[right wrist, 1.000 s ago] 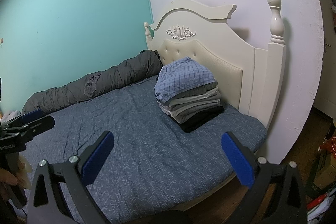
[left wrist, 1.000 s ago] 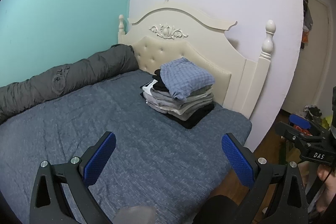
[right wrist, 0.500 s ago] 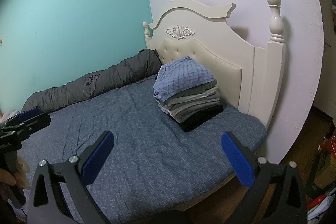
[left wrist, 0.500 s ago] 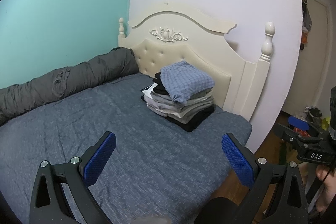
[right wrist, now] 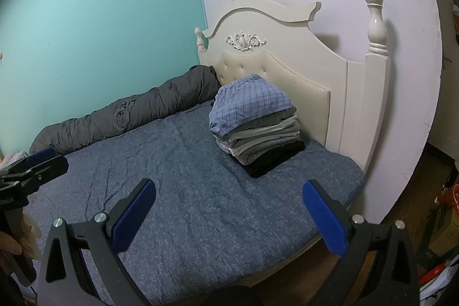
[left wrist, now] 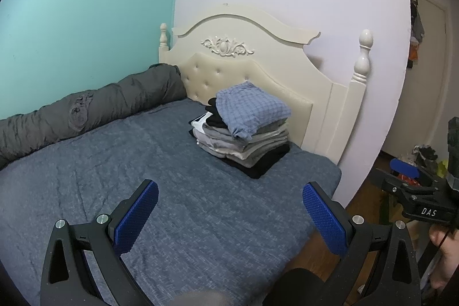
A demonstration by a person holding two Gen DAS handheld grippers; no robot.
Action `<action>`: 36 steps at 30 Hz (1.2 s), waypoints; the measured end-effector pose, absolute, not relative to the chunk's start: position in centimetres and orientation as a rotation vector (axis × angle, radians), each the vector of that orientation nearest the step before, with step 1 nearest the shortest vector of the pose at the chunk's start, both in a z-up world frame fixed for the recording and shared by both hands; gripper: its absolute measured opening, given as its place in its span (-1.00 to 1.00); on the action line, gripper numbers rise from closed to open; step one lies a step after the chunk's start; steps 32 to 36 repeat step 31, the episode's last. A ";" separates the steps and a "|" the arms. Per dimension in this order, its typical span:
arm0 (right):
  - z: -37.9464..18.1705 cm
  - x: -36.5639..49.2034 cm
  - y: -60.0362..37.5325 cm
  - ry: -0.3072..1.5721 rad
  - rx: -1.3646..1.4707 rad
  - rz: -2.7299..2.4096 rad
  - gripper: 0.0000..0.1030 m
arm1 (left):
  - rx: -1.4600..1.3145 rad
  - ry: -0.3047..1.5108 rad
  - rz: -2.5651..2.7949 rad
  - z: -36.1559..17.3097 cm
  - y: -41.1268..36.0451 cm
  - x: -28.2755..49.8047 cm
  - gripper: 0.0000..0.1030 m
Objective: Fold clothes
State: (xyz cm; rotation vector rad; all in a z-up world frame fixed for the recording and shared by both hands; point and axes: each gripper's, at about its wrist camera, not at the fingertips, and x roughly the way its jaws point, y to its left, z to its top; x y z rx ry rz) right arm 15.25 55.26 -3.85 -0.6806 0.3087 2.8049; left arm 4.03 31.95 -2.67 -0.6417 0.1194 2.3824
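Observation:
A stack of folded clothes [left wrist: 246,139] sits on the blue bed [left wrist: 129,162] by the headboard, topped by a blue checked garment [left wrist: 251,108]. It also shows in the right wrist view [right wrist: 258,131], with the checked garment [right wrist: 249,102] on top. My left gripper [left wrist: 229,208] is open and empty, held above the near part of the bed, well back from the stack. My right gripper [right wrist: 229,208] is open and empty, also back from the stack. The right gripper shows at the right edge of the left wrist view [left wrist: 416,188]; the left gripper shows at the left edge of the right wrist view [right wrist: 31,168].
A rolled grey duvet [left wrist: 86,111] lies along the teal wall. A cream headboard [left wrist: 243,59] with posts stands behind the stack. Wooden floor and clutter [right wrist: 441,220] lie to the right of the bed. A doorway [left wrist: 424,70] is at the far right.
Both grippers have drawn back slightly from the bed; the stack looks a little smaller and lower in the left wrist view. Both stay open and empty.

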 end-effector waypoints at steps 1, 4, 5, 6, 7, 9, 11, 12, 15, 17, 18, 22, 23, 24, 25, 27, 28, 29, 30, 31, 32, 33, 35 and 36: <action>-3.9 15.3 55.3 0.310 -0.680 2.805 0.99 | -0.650 0.116 2.382 -2.7 31.9 3.9 0.99; -3.9 15.3 55.2 0.309 -0.679 2.807 0.99 | -0.662 0.104 2.385 -2.7 31.9 3.7 0.99; -3.9 15.3 55.2 0.308 -0.679 2.807 0.99 | -0.663 0.104 2.381 -2.7 31.9 3.7 0.99; -3.9 15.3 55.2 0.310 -0.679 2.807 0.99 | -0.659 0.104 2.381 -2.7 31.8 3.7 0.99; -3.9 15.3 55.2 0.310 -0.679 2.806 0.99 | -0.651 0.106 2.381 -2.6 31.8 3.8 0.99; -3.9 15.3 55.3 0.311 -0.677 2.805 0.99 | -0.650 0.114 2.376 -2.6 31.9 3.8 0.99; -3.9 15.3 55.3 0.312 -0.676 2.807 0.99 | -0.647 0.116 2.377 -2.6 31.9 3.9 0.99; -3.9 15.3 55.3 0.311 -0.676 2.807 0.99 | -0.644 0.119 2.376 -2.6 31.9 3.9 0.99; -4.0 15.3 55.3 0.313 -0.680 2.807 0.99 | -0.645 0.115 2.370 -2.7 32.0 3.9 0.99; -4.0 15.4 55.3 0.313 -0.681 2.804 0.99 | -0.644 0.113 2.368 -2.7 31.9 4.0 0.99; -4.0 15.4 55.3 0.314 -0.682 2.803 0.99 | -0.642 0.113 2.368 -2.7 31.9 4.0 0.99; -4.1 15.5 55.3 0.314 -0.681 2.800 0.99 | -0.639 0.108 2.370 -2.7 32.0 4.0 0.99; -4.1 15.5 55.3 0.315 -0.682 2.801 0.99 | -0.637 0.109 2.370 -2.7 32.0 4.1 0.99; -4.0 15.5 55.3 0.314 -0.682 2.801 0.99 | -0.637 0.109 2.370 -2.6 32.0 4.1 0.99; -4.0 15.5 55.3 0.313 -0.681 2.801 0.99 | -0.637 0.106 2.371 -2.6 32.0 4.1 0.99; -4.0 15.4 55.3 0.312 -0.680 2.802 0.99 | -0.637 0.106 2.370 -2.7 32.0 4.1 0.99; -4.0 15.4 55.4 0.312 -0.680 2.801 0.99 | -0.638 0.107 2.369 -2.7 32.0 4.1 0.99; -4.0 15.4 55.4 0.313 -0.681 2.801 0.99 | -0.639 0.105 2.370 -2.7 32.0 4.1 0.99; -4.0 15.4 55.5 0.315 -0.683 2.801 0.99 | -0.639 0.104 2.371 -2.8 32.0 4.1 0.99; -4.1 15.4 55.5 0.316 -0.683 2.801 0.99 | -0.639 0.108 2.366 -2.8 32.0 4.2 0.99; -4.1 15.4 55.5 0.316 -0.683 2.801 0.99 | -0.639 0.108 2.366 -2.8 32.0 4.2 0.99; -4.1 15.4 55.5 0.316 -0.683 2.801 0.99 | -0.639 0.108 2.366 -2.8 32.0 4.2 0.99; -4.1 15.4 55.5 0.316 -0.683 2.801 0.99 | -0.639 0.108 2.366 -2.8 32.0 4.2 0.99; -4.1 15.4 55.5 0.316 -0.683 2.801 0.99 | -0.639 0.108 2.366 -2.8 32.0 4.2 0.99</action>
